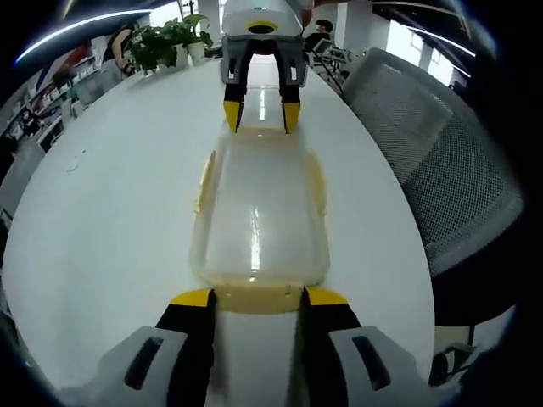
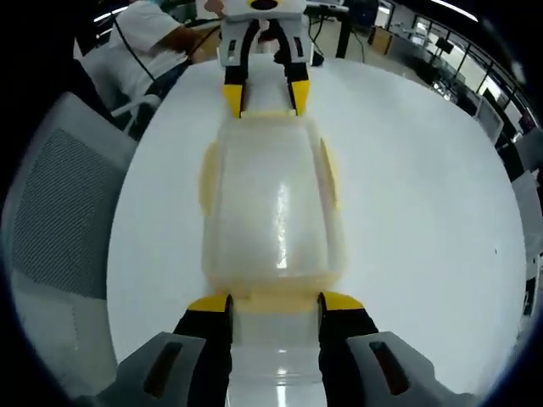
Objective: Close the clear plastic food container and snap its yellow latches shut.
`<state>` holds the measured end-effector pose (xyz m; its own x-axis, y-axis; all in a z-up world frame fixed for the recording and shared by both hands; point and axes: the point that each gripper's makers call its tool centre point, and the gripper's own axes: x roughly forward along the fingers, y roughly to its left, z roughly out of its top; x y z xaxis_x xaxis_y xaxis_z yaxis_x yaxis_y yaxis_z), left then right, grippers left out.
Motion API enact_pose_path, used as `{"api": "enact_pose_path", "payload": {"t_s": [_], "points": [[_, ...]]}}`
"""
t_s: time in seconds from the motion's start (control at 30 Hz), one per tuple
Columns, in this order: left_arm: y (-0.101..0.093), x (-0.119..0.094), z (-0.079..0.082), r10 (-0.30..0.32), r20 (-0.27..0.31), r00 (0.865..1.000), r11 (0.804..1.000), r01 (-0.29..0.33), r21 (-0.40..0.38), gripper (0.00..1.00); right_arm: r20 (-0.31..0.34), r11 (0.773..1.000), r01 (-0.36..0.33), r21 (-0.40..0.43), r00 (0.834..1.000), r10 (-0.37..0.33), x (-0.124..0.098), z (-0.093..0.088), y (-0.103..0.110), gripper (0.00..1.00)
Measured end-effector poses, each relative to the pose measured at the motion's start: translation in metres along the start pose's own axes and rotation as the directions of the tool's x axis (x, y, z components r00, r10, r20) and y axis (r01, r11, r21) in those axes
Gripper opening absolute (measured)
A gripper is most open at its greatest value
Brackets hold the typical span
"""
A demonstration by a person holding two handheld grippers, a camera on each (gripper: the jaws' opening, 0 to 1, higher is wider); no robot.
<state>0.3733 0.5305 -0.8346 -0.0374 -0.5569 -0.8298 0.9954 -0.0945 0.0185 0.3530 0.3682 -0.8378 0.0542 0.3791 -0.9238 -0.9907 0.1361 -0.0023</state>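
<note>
The clear plastic container lies lengthwise on the white table with its lid on. Pale yellow latches sit on its long sides and at its near end. My left gripper is open, its yellow-tipped jaws standing either side of that near-end latch. My right gripper faces me at the far end, open as well. In the right gripper view the container runs away from my right gripper, whose jaws flank the end latch. The left gripper sits at the opposite end.
A grey mesh office chair stands by the table edge, also seen as the chair. Potted plants stand at the table's far end. A person in a white shirt sits beyond the table.
</note>
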Motion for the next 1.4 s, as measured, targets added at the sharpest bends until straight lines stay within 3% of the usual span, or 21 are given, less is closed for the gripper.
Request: {"api": "enact_pose_path", "payload": {"t_s": [0.27,0.87,1.4], "points": [[-0.001,0.000,0.000,-0.018,-0.015,1.000,0.999,0.017,-0.036,0.38,-0.005,1.000,-0.008,-0.004,1.000,0.008,-0.002,0.000,0.002,0.39],[-0.005,-0.017,0.004,0.000,0.003,1.000,0.999,0.001,-0.033,0.37,0.063,1.000,-0.023,0.020,0.998,0.022,-0.022,0.016,0.007,0.38],[-0.002,-0.041,0.035,0.023,0.020,1.000,0.999,-0.023,-0.027,0.37,0.070,1.000,-0.003,0.007,0.998,0.002,-0.062,0.021,0.002,0.38]]}}
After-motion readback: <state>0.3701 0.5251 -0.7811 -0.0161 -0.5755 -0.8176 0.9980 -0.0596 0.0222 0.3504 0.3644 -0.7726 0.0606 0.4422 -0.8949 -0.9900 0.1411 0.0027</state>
